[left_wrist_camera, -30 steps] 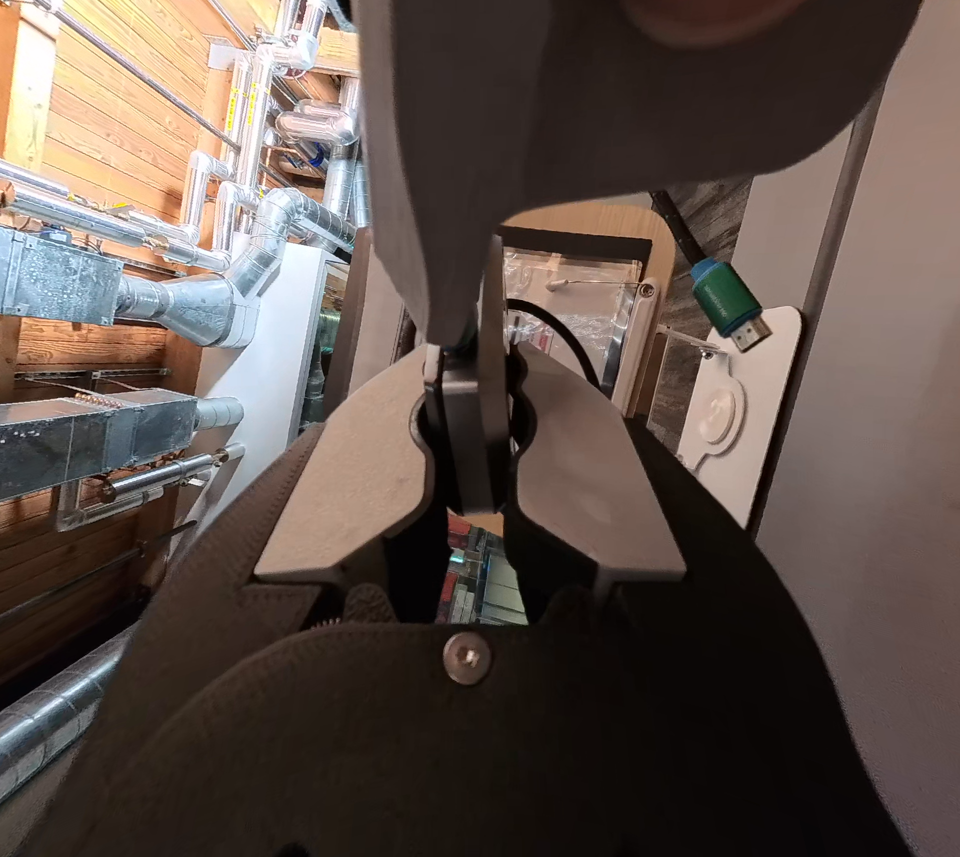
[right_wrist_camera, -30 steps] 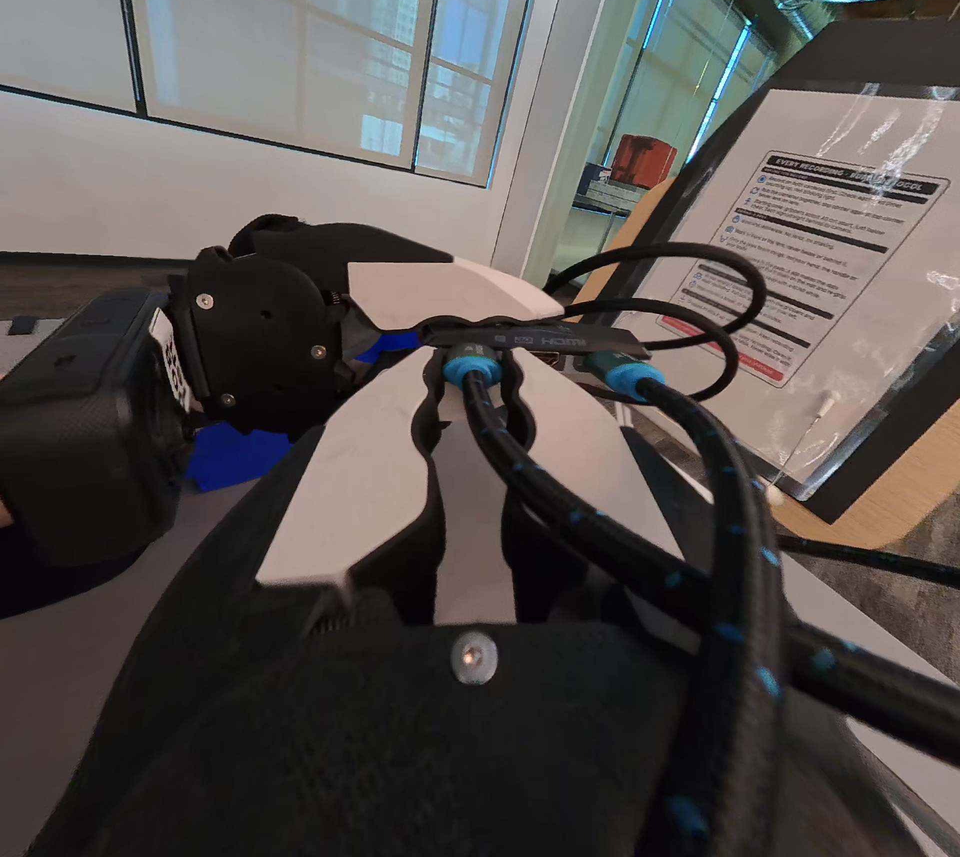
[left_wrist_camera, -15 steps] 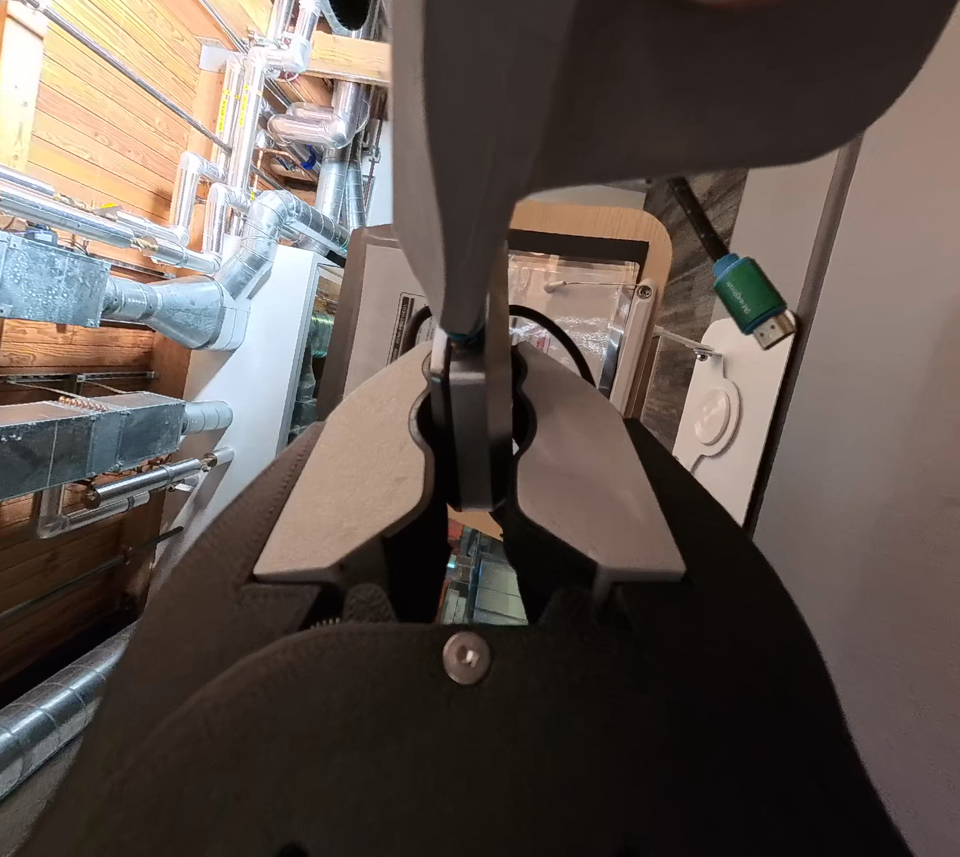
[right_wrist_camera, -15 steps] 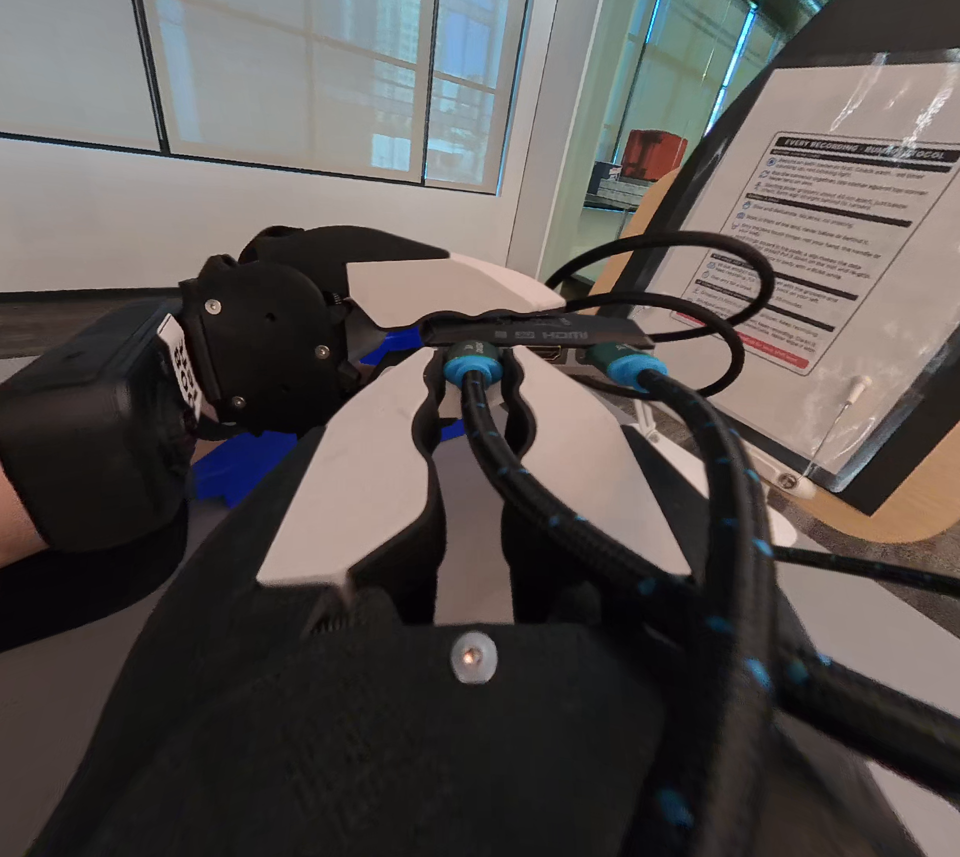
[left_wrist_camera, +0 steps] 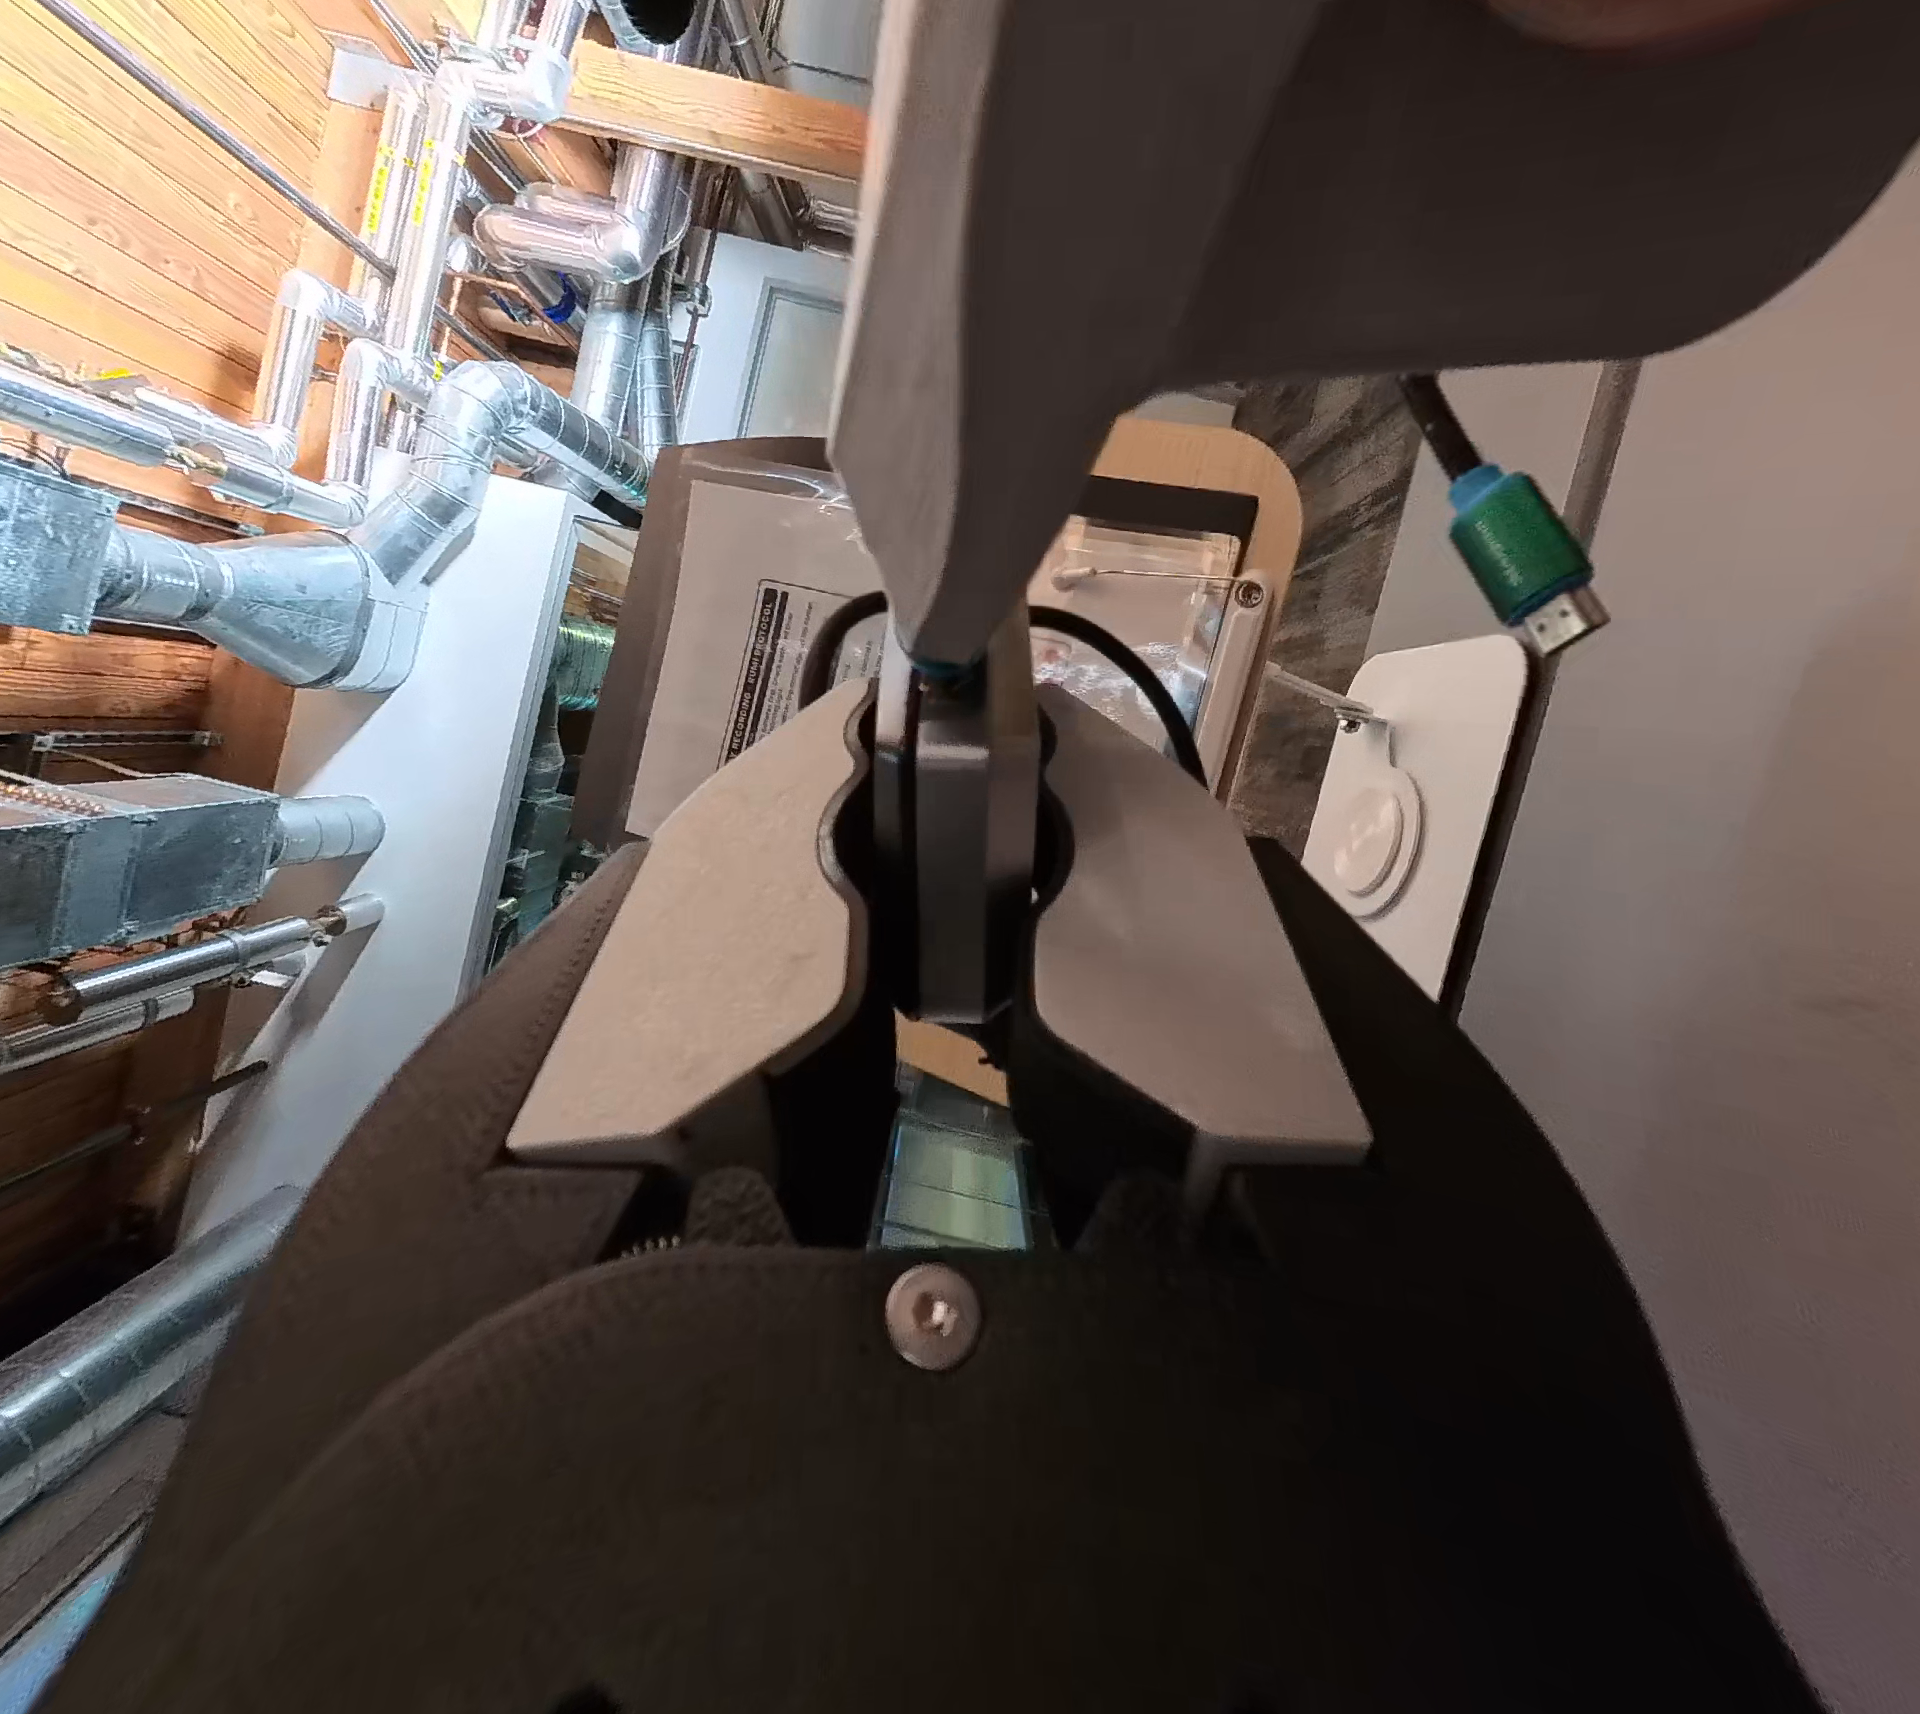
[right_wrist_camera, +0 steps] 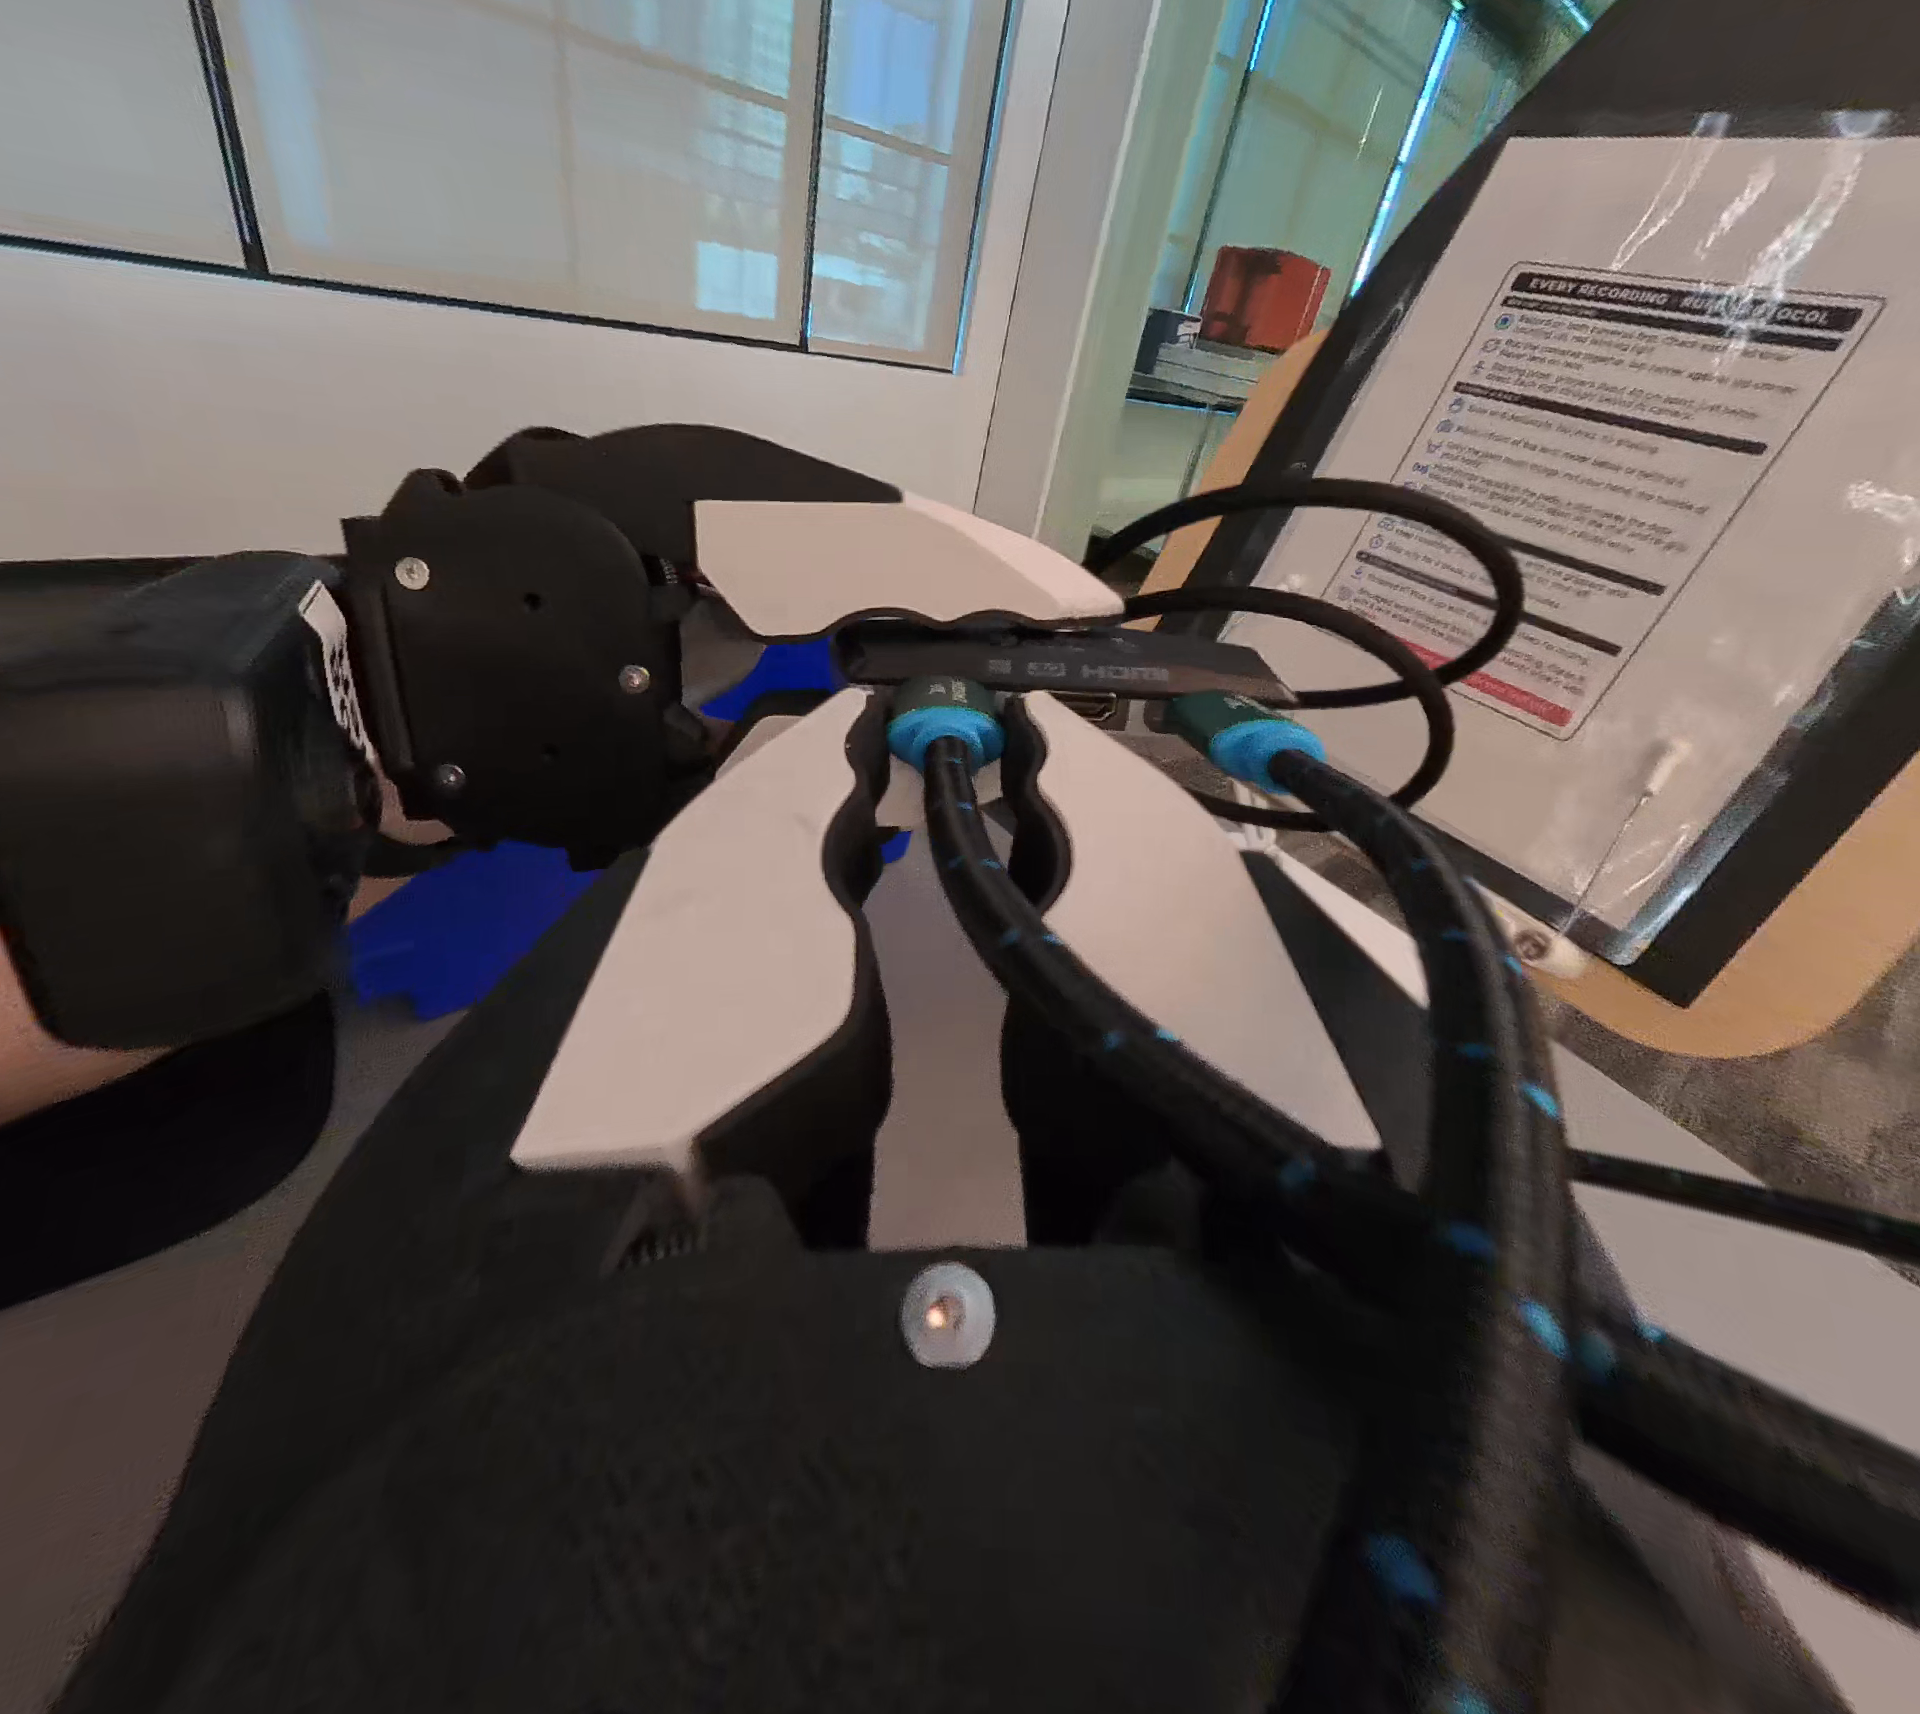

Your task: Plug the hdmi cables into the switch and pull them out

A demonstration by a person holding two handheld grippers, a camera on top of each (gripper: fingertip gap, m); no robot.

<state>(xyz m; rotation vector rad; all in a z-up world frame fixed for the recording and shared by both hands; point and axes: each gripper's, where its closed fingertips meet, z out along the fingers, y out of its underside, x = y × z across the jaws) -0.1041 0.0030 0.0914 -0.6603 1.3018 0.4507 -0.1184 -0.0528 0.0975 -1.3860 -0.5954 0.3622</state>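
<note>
The sign board [right_wrist_camera: 1621,521] is standing at the right, leaning back, with thin black wire [right_wrist_camera: 1382,615] looping in front of it. The surface [right_wrist_camera: 1766,1301] is lying pale grey below the tools.

The left gripper [right_wrist_camera: 935,615] is reaching in from the left, and its jaws are clamping the switch [right_wrist_camera: 1060,665] by its left end, one jaw above and one below. In the left wrist view the switch [left_wrist_camera: 961,854] is sitting edge-on between these jaws, filling the gap.

The right gripper [right_wrist_camera: 945,760] is pointing at the front edge of the switch. Its jaws are closing on the left plug [right_wrist_camera: 940,714], which is sitting in a port of the switch, its braided cable [right_wrist_camera: 1091,958] running back over the right jaw.

The second plug [right_wrist_camera: 1236,729] is sitting in a port further right, outside the jaws. A free plug [left_wrist_camera: 1522,552] is hanging apart, near the surface edge.
</note>
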